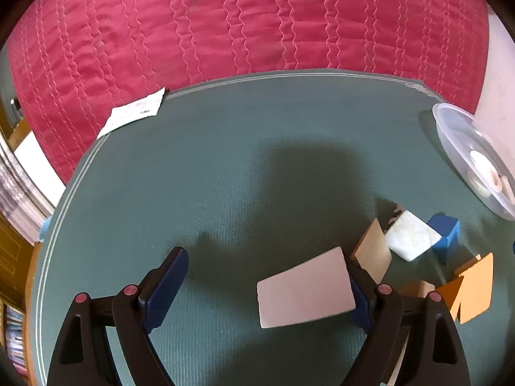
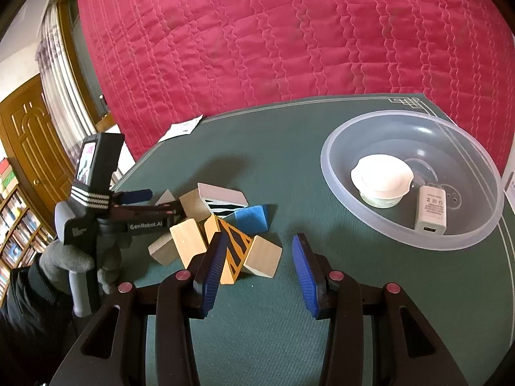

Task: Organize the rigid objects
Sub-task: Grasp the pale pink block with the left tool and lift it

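The sorting looks barely under way. In the right wrist view the clear plastic bowl (image 2: 338,148) at the right of the frame holds only two things: a white round lid-like piece (image 2: 381,178) and a white USB charger (image 2: 431,210) leaning against the bowl's near wall. Everything else sits on the green table mat (image 2: 273,160) in a loose heap at centre-left: plain wooden blocks (image 2: 186,246), an orange block with black stripes (image 2: 236,251), a blue block (image 2: 251,217), a white piece with zebra stripes (image 2: 222,199) and a small grey triangle (image 2: 166,197). By my reckoning, most of the job remains.

The left gripper (image 1: 267,289) is released, jaws spread wide over a pale rectangular block (image 1: 305,291) in the lower middle of its view; the block lies close to the right-hand finger, but I cannot tell whether the pad touches it, and nothing is gripped. The right gripper (image 2: 257,273) is also released and empty, hovering over bare mat just in front of the heap, its left finger overlapping the striped orange block in the picture.

The blocks lean on one another, so lifting one may topple its neighbours. The two grippers work near the same heap and could crowd each other. A white paper slip (image 2: 185,127) lies at the mat's far edge, well clear, and a red quilted cover (image 2: 289,32) fills the background.
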`<act>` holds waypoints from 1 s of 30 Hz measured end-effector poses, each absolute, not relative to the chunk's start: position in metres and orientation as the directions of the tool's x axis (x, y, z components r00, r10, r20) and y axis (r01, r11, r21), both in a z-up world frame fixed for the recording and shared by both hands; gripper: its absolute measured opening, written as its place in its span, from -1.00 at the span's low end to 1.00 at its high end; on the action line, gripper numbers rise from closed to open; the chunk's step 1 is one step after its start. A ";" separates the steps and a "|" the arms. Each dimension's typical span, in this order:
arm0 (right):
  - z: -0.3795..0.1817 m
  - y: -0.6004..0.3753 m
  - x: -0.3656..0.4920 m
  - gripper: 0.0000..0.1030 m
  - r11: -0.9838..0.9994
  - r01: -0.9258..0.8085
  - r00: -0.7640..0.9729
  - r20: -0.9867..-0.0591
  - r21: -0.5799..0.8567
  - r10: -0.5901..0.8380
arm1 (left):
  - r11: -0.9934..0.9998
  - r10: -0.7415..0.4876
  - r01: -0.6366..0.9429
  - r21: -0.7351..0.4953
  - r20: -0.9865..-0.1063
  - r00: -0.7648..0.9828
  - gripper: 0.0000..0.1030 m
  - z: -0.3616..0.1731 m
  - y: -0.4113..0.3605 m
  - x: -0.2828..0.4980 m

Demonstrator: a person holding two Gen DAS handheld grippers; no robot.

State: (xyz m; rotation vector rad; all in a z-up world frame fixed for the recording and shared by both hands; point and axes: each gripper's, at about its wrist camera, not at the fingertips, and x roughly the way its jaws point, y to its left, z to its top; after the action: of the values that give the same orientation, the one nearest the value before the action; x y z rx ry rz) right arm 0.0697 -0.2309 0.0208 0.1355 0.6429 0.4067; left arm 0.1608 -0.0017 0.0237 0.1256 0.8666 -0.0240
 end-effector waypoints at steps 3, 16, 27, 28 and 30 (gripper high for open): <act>0.020 -0.231 0.070 -0.14 0.912 -0.326 0.724 -0.555 0.248 0.410 | 0.994 0.037 0.052 0.093 -0.763 0.646 0.76 0.024 0.002 0.158; 0.018 -0.230 0.068 -0.14 0.913 -0.329 0.723 -0.557 0.241 0.408 | 0.992 0.100 -0.010 0.123 -0.753 0.651 0.77 0.022 0.036 0.109; 0.017 -0.227 0.067 -0.14 0.912 -0.337 0.720 -0.559 0.234 0.410 | 0.989 0.140 -0.126 0.077 -0.762 0.632 0.77 0.020 0.068 0.077; 0.017 -0.226 0.067 -0.14 0.912 -0.338 0.720 -0.560 0.233 0.410 | 0.989 0.141 -0.127 0.078 -0.762 0.632 0.77 0.020 0.067 0.075; 0.016 -0.225 0.066 -0.14 0.912 -0.338 0.720 -0.561 0.231 0.409 | 0.987 0.152 -0.142 0.080 -0.766 0.625 0.77 0.019 0.064 0.072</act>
State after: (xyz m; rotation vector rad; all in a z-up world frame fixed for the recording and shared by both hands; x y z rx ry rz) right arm 0.0665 -0.2252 0.0158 0.1146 0.6469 0.4140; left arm 0.0721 0.0645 0.0194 0.0120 0.8794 0.1690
